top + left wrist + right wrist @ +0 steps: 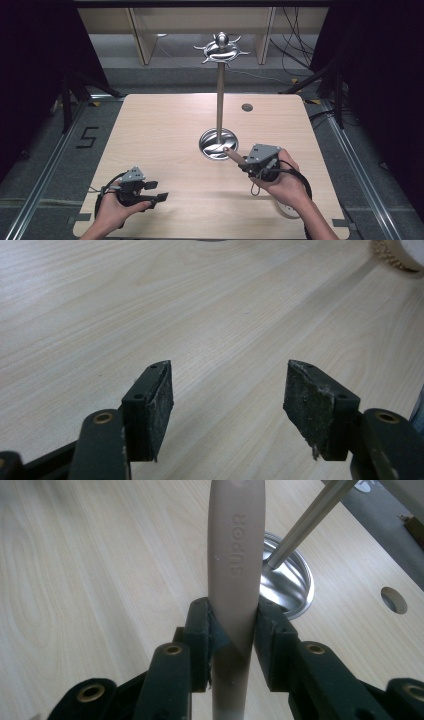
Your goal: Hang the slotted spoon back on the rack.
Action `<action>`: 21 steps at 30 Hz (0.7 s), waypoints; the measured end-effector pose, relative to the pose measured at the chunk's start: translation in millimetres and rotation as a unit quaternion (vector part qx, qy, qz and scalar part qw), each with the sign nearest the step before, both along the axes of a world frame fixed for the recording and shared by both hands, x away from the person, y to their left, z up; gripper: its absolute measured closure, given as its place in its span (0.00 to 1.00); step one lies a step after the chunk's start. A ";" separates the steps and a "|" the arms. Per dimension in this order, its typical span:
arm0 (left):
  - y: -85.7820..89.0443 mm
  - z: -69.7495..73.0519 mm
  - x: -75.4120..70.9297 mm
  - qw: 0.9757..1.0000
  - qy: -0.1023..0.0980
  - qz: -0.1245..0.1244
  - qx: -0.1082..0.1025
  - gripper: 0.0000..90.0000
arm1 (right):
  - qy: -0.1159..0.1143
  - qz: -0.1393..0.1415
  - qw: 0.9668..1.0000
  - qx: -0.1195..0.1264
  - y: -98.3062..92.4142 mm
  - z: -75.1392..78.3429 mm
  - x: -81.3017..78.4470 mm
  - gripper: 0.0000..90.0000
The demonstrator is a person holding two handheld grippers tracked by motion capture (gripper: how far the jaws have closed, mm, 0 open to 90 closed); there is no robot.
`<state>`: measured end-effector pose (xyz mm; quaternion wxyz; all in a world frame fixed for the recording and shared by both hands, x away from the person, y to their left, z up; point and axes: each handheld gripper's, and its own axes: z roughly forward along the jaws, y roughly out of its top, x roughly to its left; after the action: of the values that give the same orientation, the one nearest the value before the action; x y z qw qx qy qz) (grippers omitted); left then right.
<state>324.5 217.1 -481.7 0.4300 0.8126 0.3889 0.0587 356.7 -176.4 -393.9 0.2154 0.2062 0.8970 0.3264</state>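
Broadly, a pale wooden table (150,130) carries a steel utensil stand (219,90), its pole rising from a round base to a hooked crown. Near the table's far edge sits a small round hole (247,107). The right gripper (243,163), just beside the base, is clamped on a beige SUPOR-marked handle (235,565). The left gripper (156,191) rests well apart, jaws spread and empty.

Two claws (156,191) (240,162), one handle (235,565), one stand (219,100).
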 end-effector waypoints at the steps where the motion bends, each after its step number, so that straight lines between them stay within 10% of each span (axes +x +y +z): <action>1: 0.1 0.3 -0.1 1.000 0.000 -0.001 0.001 0.40 | -0.004 -0.006 1.000 0.007 -1.1 1.4 0.0 0.78; 13: 0.2 0.3 -0.1 1.000 0.000 0.000 0.000 0.40 | -0.074 -0.063 0.992 0.082 -13.3 11.8 0.1 0.78; 21: 0.2 0.3 -0.1 1.000 0.001 0.000 0.001 0.39 | -0.070 -0.072 0.990 0.097 -16.2 15.2 -0.7 0.78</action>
<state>324.4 217.3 -481.4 0.4293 0.8131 0.3888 0.0584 355.9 -192.6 -378.7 0.2798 0.2663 0.8267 0.4091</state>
